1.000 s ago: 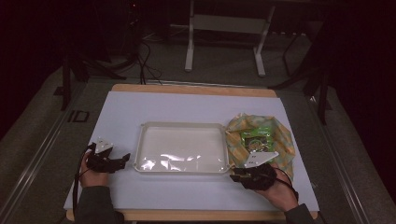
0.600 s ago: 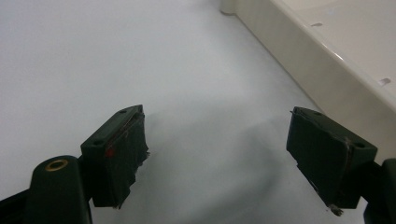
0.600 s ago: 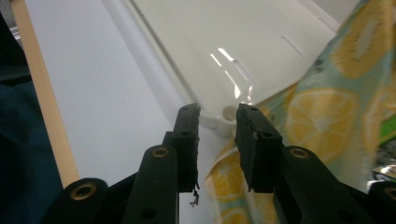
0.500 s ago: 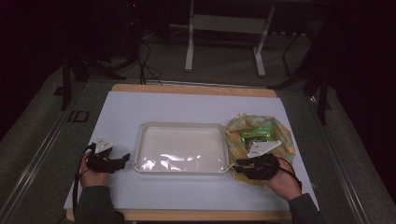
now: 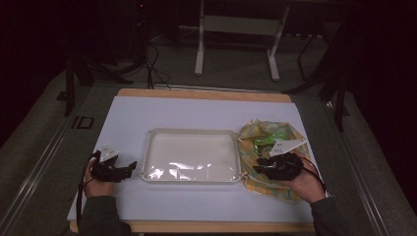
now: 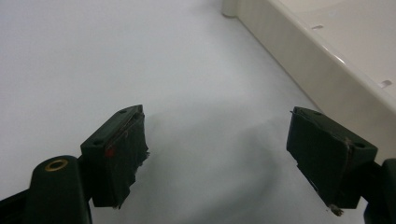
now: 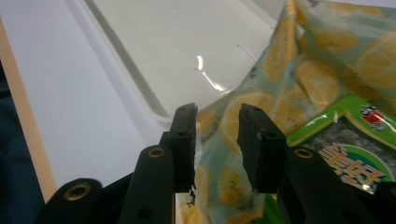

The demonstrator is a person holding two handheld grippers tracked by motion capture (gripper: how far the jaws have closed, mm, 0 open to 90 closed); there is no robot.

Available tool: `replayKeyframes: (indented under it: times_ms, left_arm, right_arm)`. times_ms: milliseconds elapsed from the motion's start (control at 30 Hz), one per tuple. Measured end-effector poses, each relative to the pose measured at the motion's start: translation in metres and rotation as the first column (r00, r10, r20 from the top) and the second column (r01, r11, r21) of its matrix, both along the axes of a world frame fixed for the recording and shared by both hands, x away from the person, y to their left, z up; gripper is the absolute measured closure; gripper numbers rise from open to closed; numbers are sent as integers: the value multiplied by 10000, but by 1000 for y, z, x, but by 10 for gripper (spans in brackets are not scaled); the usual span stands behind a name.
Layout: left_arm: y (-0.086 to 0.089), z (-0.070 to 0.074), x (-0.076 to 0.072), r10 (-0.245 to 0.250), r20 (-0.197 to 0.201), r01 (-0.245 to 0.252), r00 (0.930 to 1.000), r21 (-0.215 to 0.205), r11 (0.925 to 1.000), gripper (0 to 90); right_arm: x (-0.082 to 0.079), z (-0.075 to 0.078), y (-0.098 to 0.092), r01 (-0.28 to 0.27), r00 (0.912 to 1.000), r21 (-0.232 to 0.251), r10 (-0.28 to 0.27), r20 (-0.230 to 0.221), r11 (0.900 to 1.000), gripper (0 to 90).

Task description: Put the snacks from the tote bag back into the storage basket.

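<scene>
Both jaws of the right claw [image 7: 217, 147] have just been parting, straddling the lemon-print bag's [image 7: 299, 79] rim

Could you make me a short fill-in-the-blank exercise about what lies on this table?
1. The cream tray lies on a white sheet and is ____ inside.
2. The yellow cloth bag to the right of the tray is printed with ____ slices.
3. Inside the bag's mouth lies a packet whose main colour is ____.
4. The left hand-held gripper rests beside the tray with its jaws ____.

Missing words: empty; lemon; green; open
</scene>
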State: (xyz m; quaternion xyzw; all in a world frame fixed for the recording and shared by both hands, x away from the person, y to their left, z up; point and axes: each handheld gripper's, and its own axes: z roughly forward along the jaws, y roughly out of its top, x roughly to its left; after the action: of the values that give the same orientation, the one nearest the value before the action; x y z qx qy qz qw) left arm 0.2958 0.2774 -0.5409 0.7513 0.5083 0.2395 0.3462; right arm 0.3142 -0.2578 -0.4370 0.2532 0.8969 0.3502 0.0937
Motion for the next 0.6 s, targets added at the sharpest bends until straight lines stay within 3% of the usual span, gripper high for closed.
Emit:
replayKeyframes:
  times_ms: [200,600]
  left_arm:
    - [1,0,0,45,33,-44,10000,-126,9999,201]
    - [1,0,0,4,2,-4,10000,-60,10000,201]
  right_arm:
    - [6,2,-7,241,9997,30,-241,-7,9997,657]
    - [17,2,-25,1233,9923,198,-1231,-109,9922,630]
